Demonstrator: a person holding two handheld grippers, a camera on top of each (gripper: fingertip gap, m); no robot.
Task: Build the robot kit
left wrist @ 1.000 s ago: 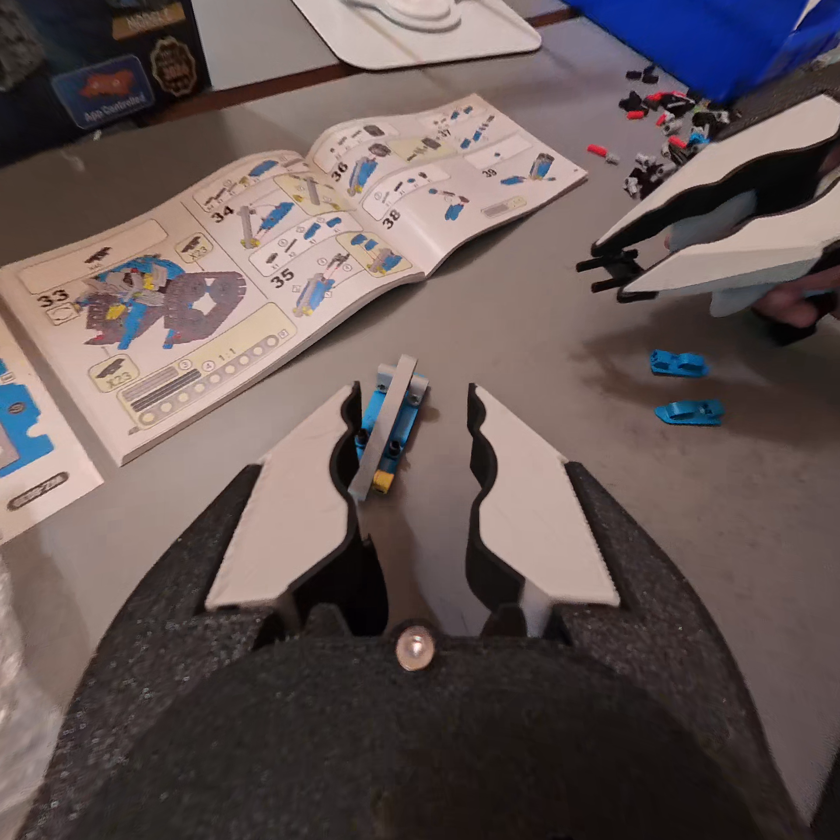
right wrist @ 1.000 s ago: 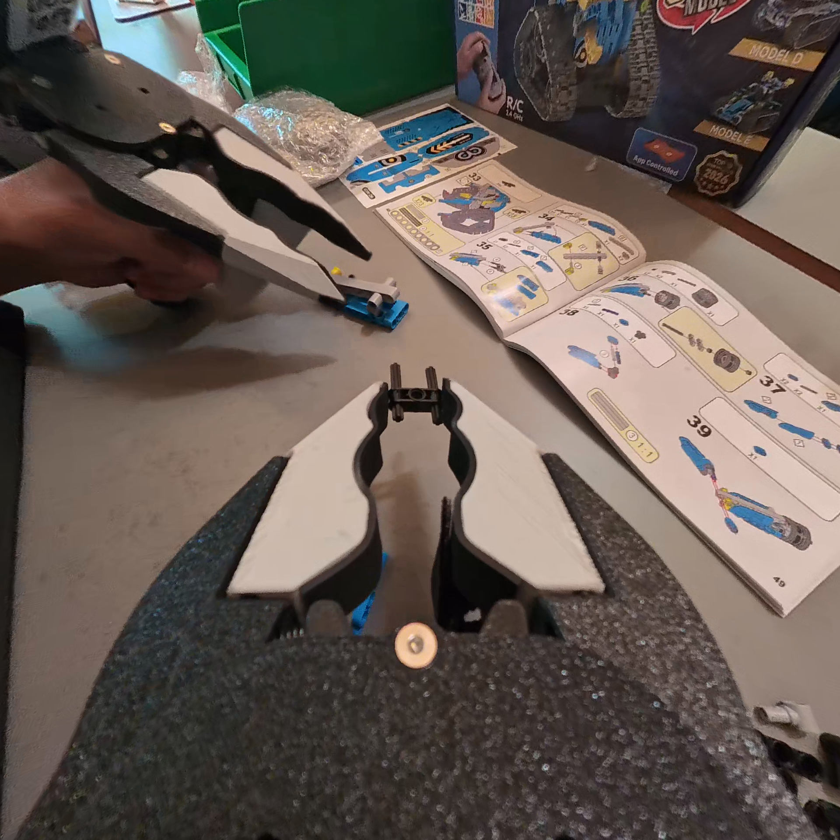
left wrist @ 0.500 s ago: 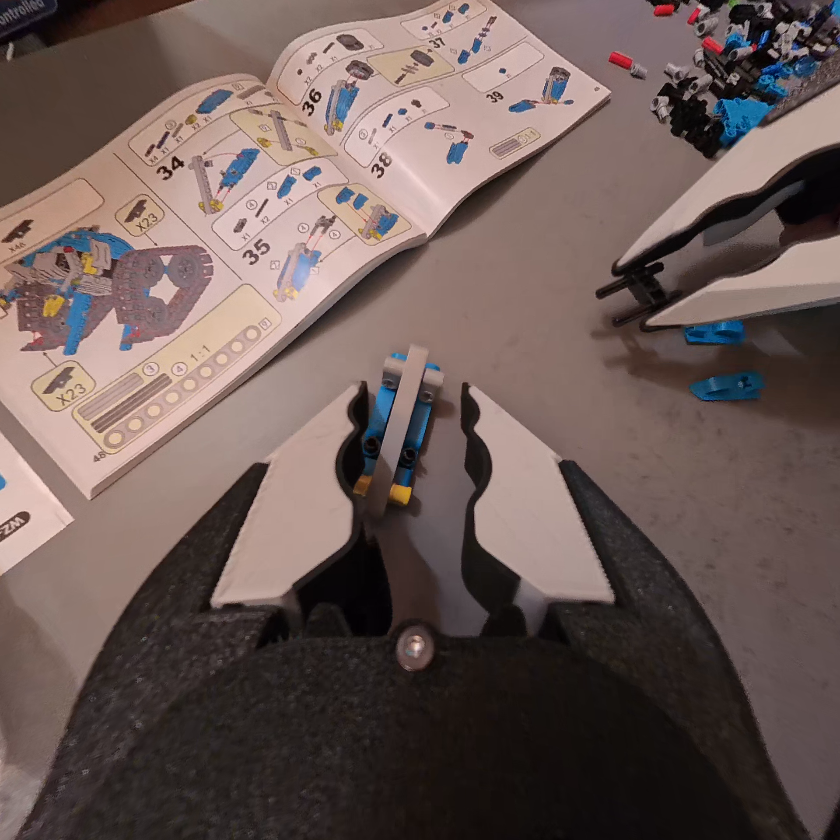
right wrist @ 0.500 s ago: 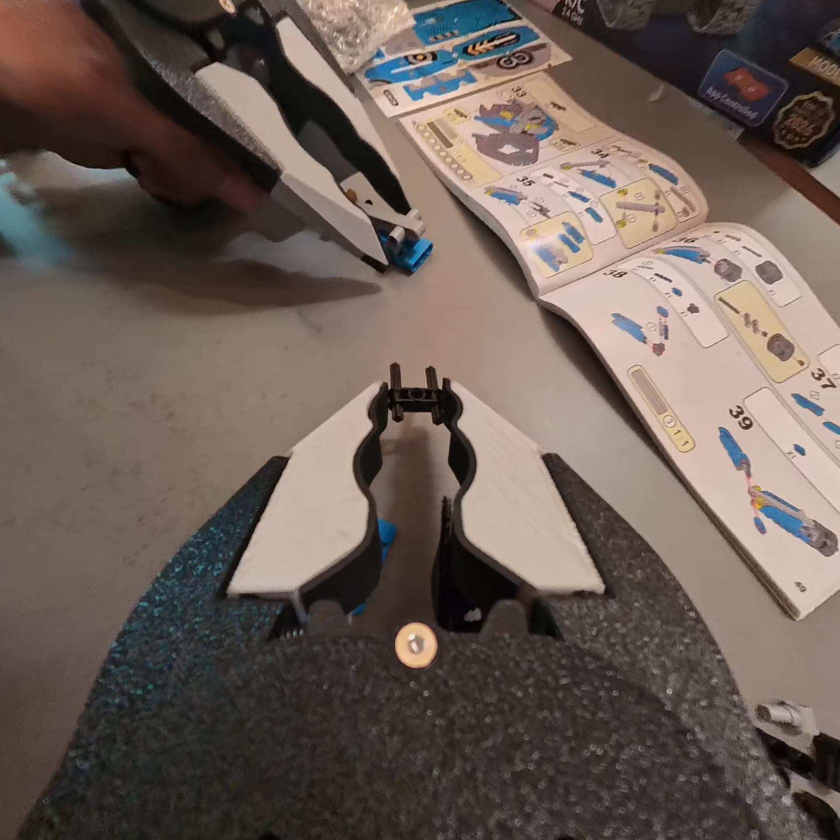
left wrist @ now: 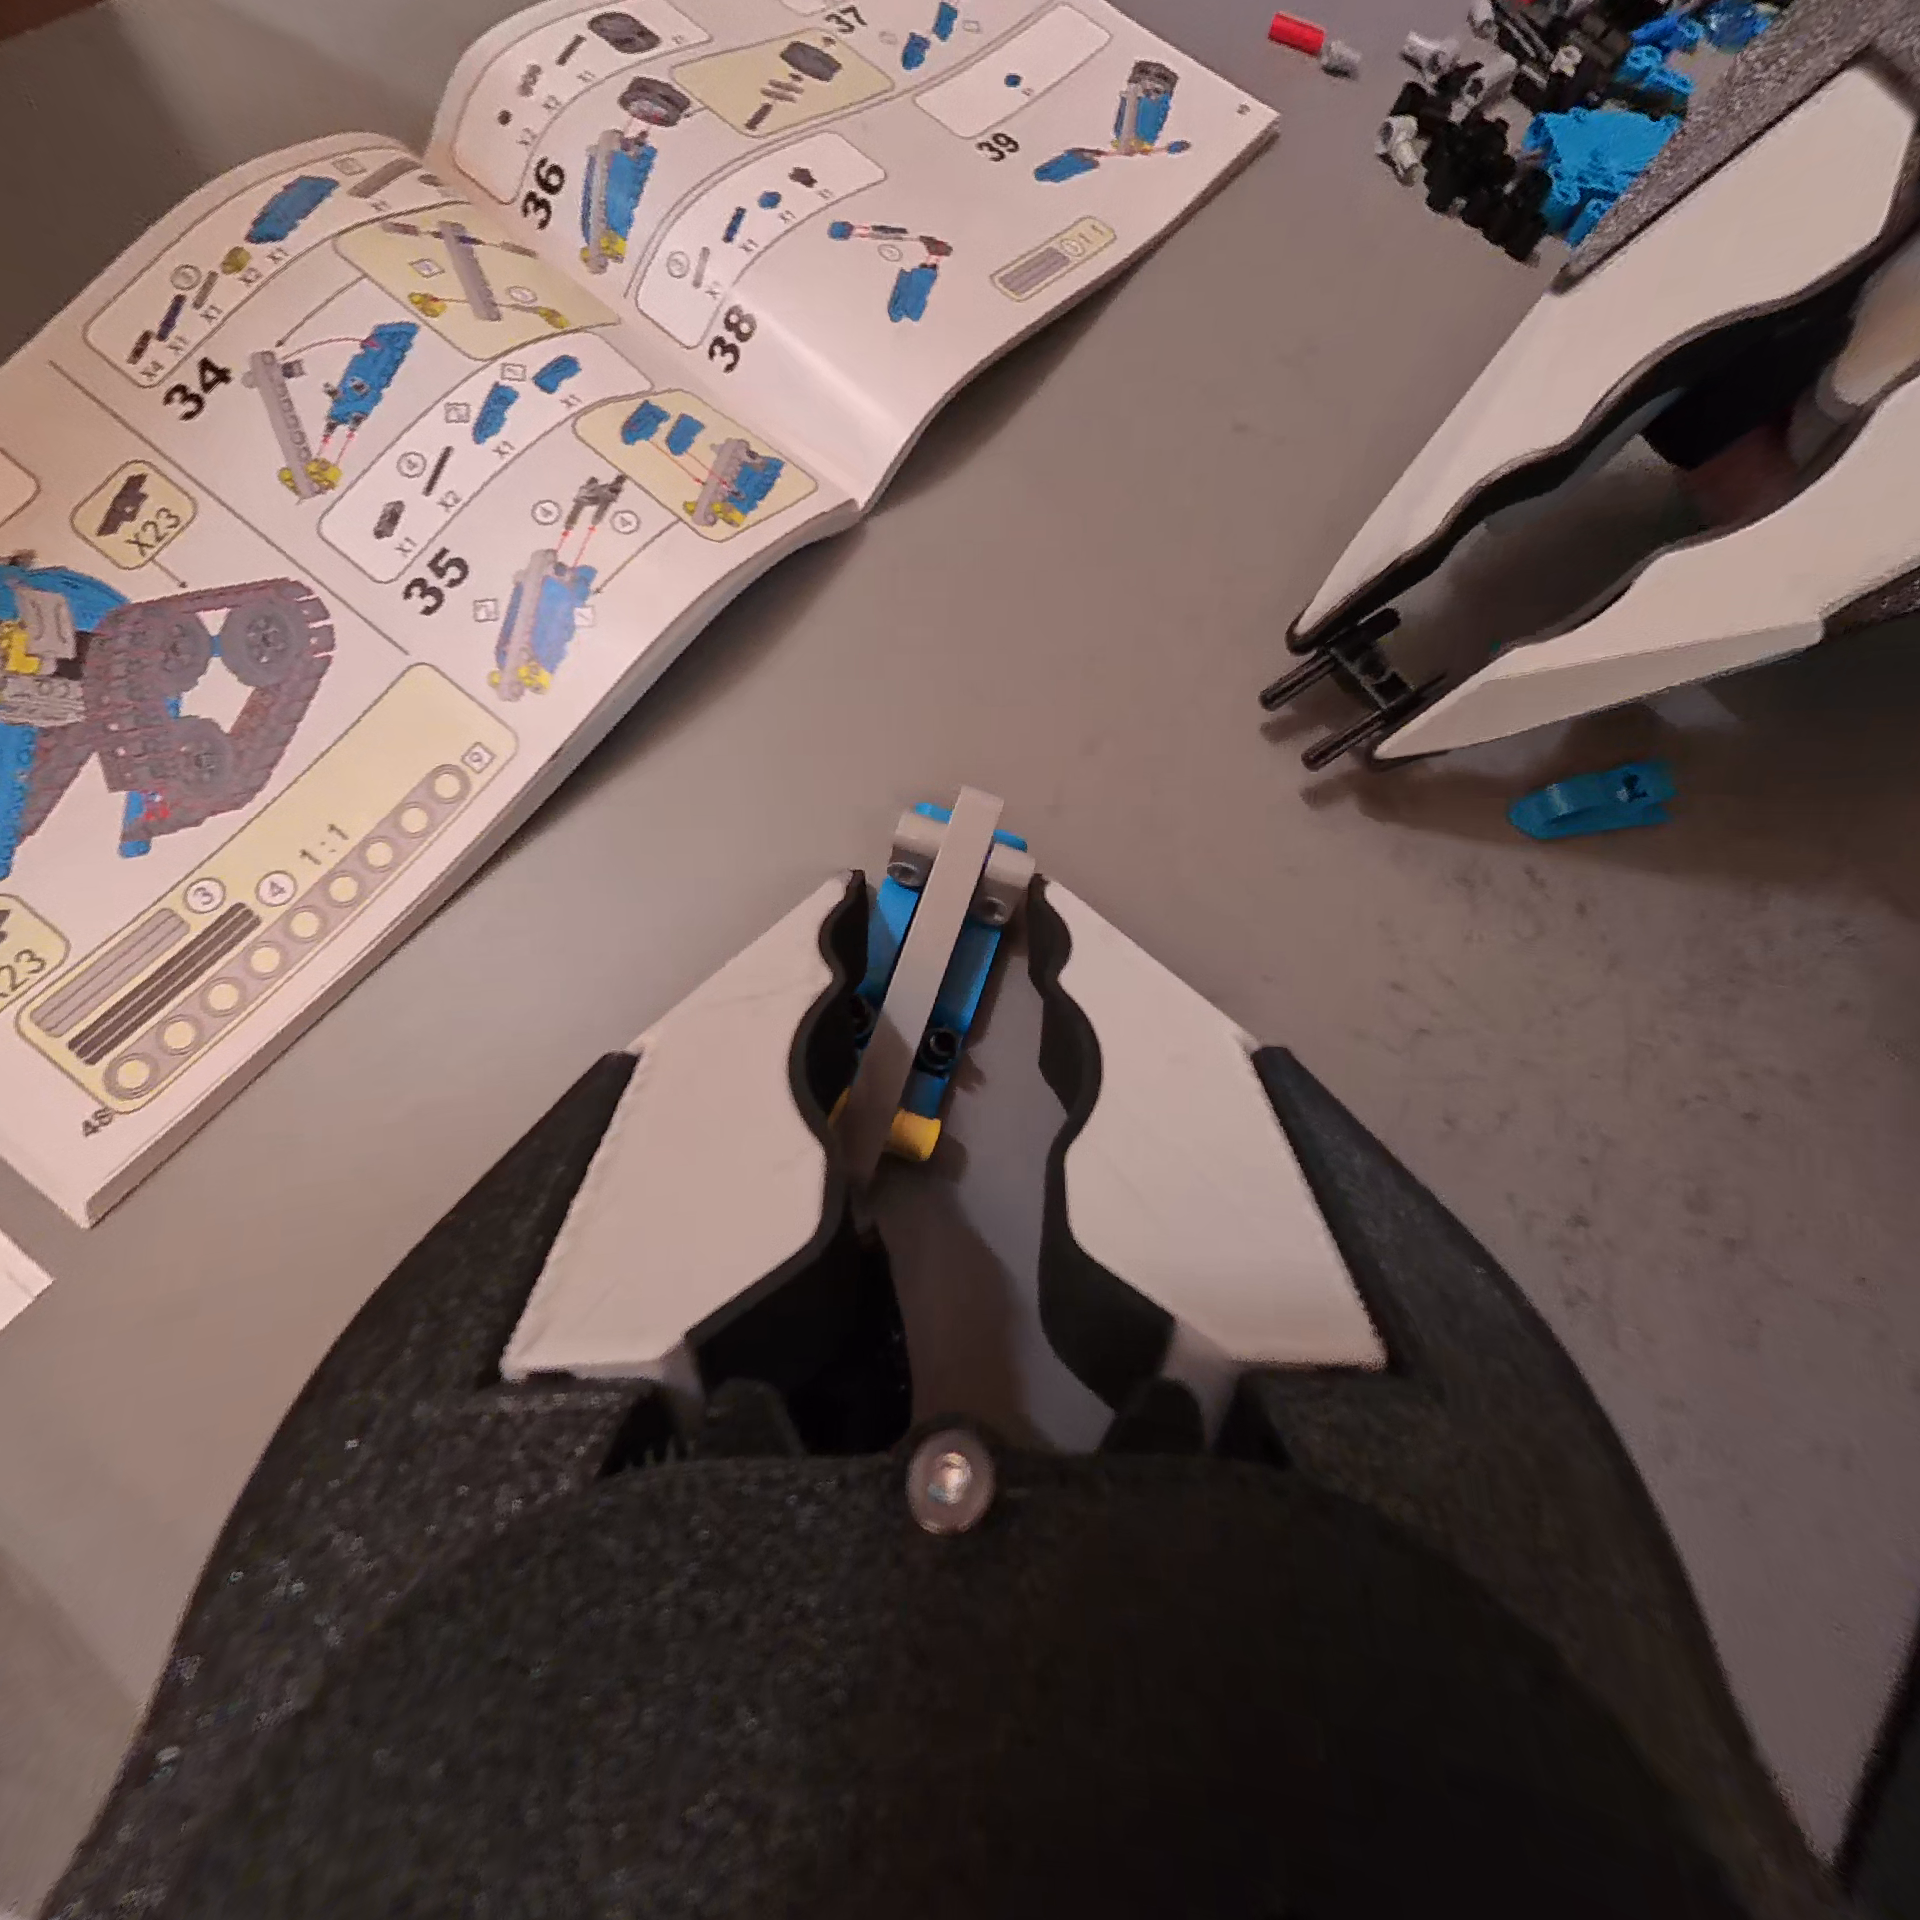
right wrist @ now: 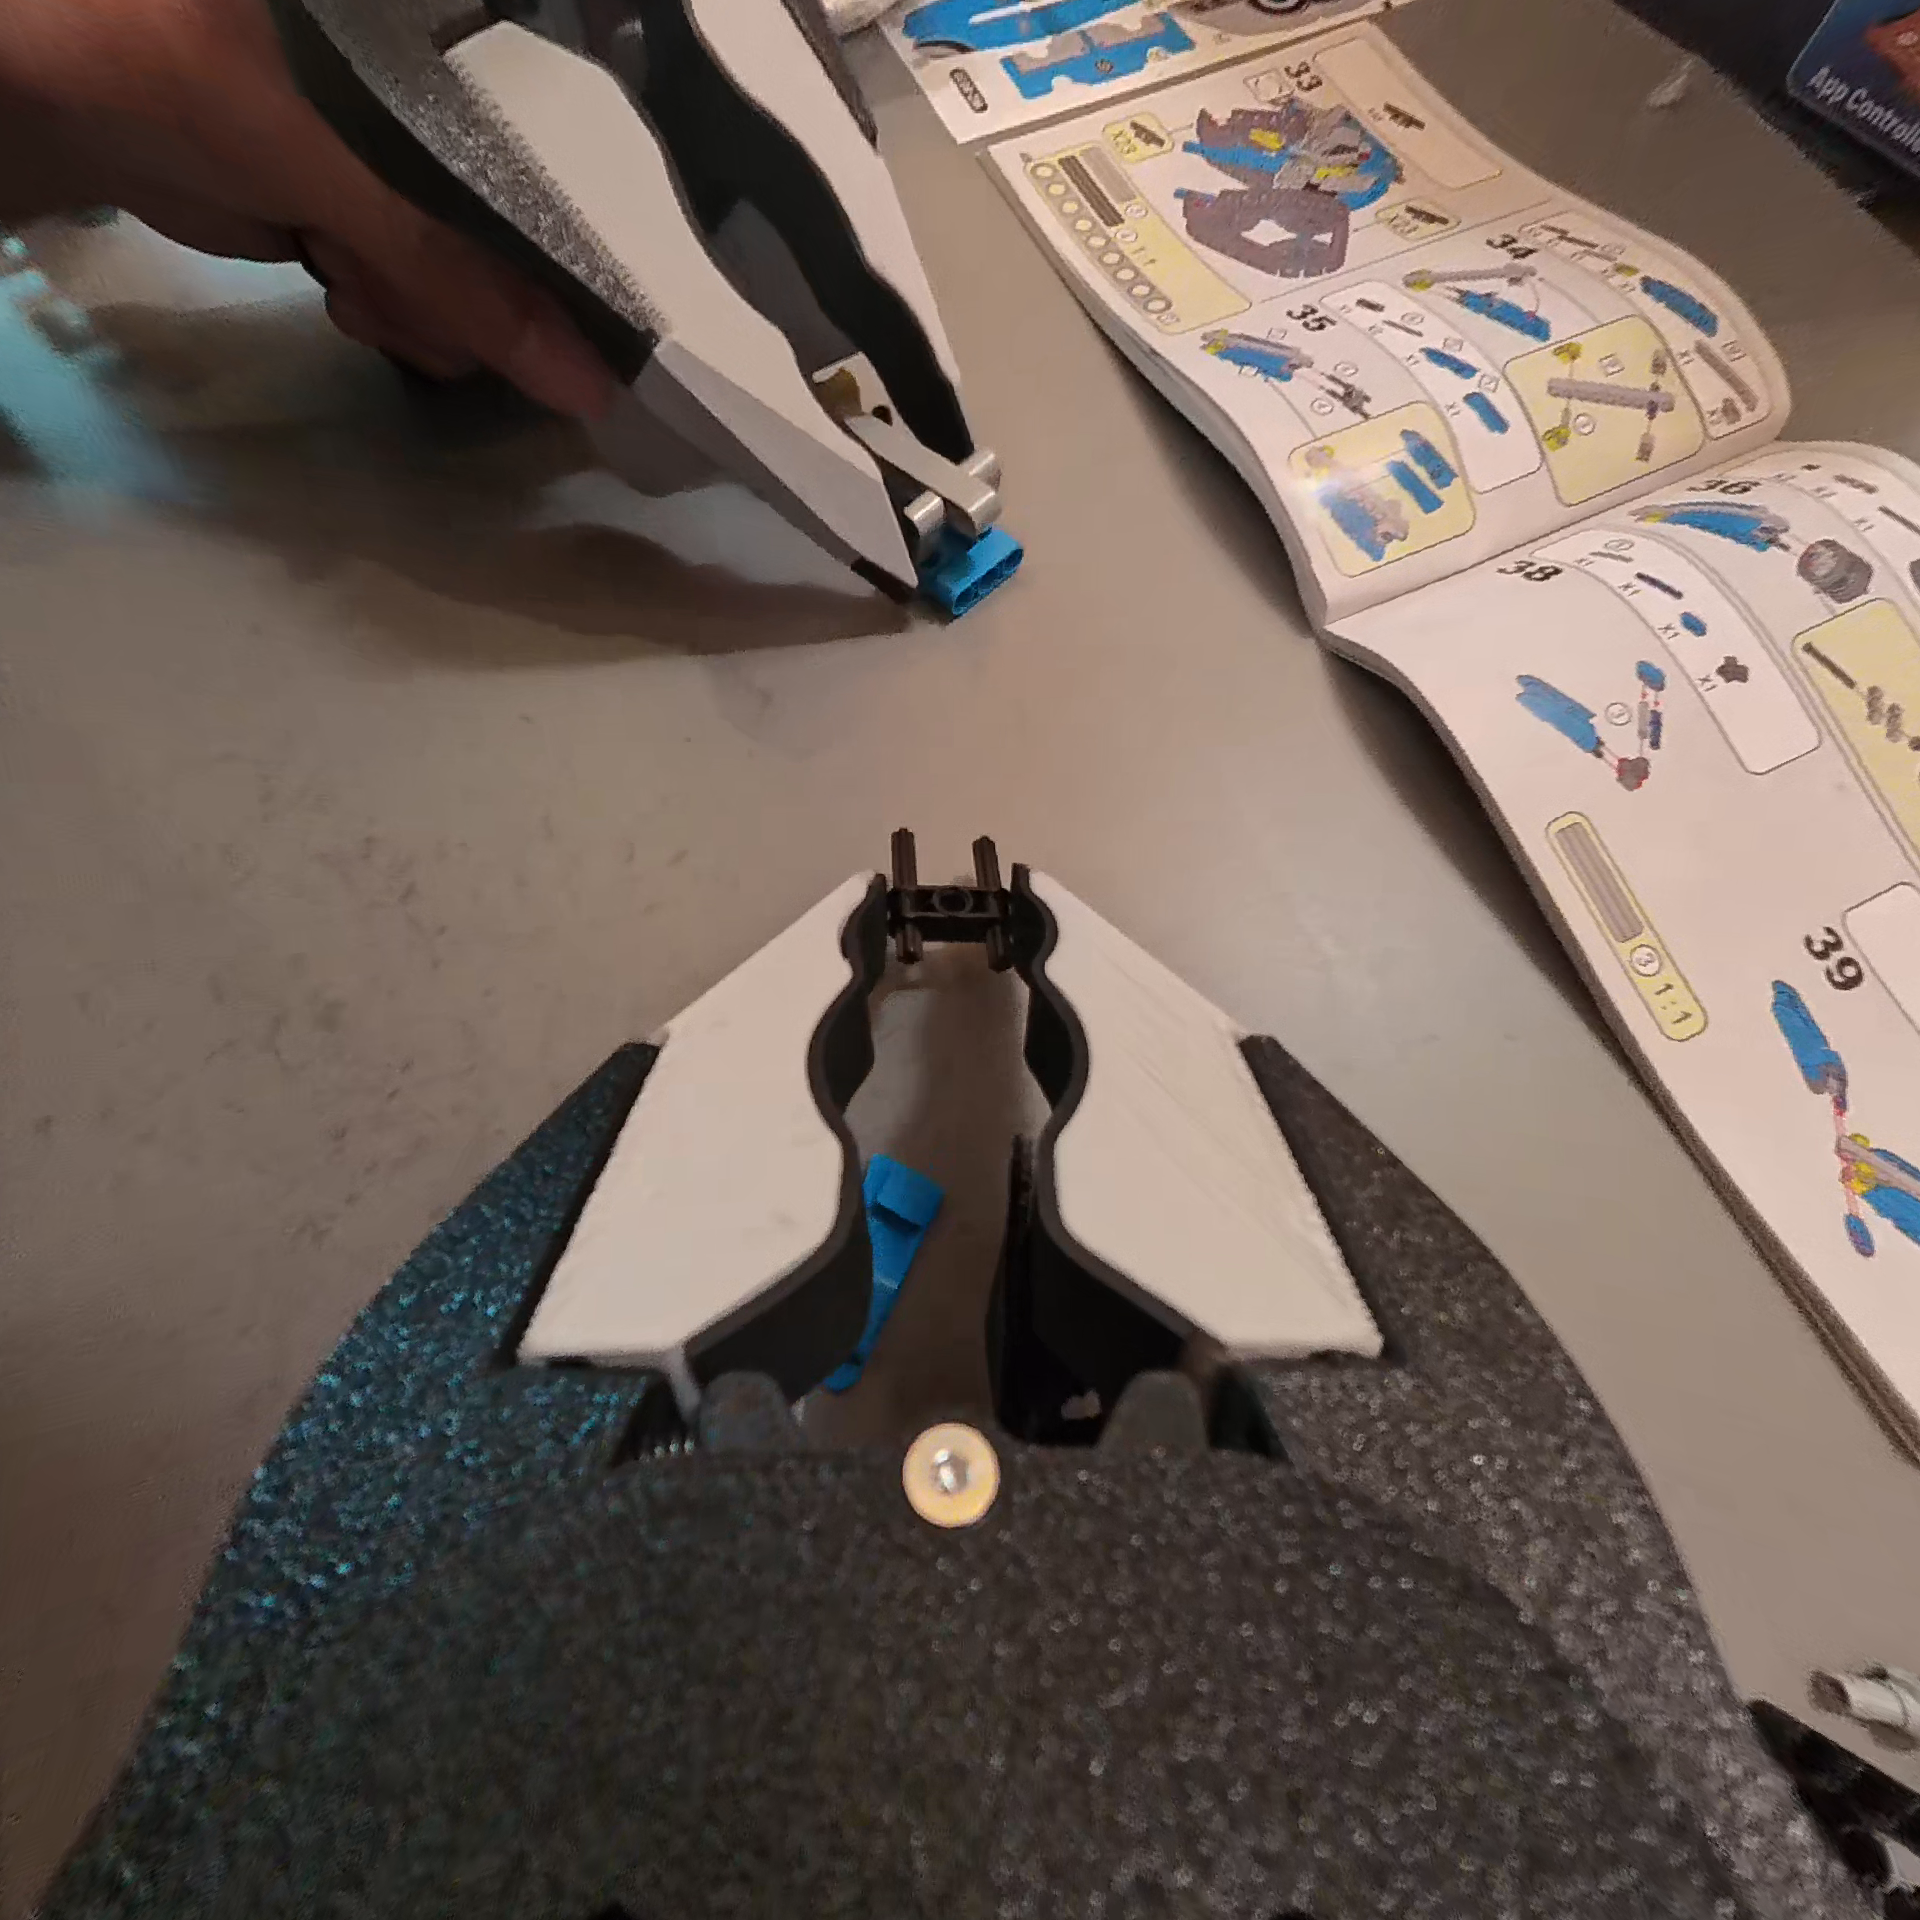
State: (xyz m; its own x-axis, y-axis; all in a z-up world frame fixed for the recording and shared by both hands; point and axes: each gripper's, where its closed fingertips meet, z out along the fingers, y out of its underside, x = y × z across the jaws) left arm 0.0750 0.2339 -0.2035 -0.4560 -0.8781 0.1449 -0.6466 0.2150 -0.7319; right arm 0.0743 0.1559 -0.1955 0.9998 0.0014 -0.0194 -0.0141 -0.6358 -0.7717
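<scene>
Left wrist view: left gripper pinches a blue-and-grey brick assembly on the table; right gripper, at two o'clock, clamps a black connector.

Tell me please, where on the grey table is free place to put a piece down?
Bare table lies between the left gripper with its blue and grey assembly and the right gripper holding a black connector. Crowded: the open booklet, the parts pile, the blue piece.
</scene>
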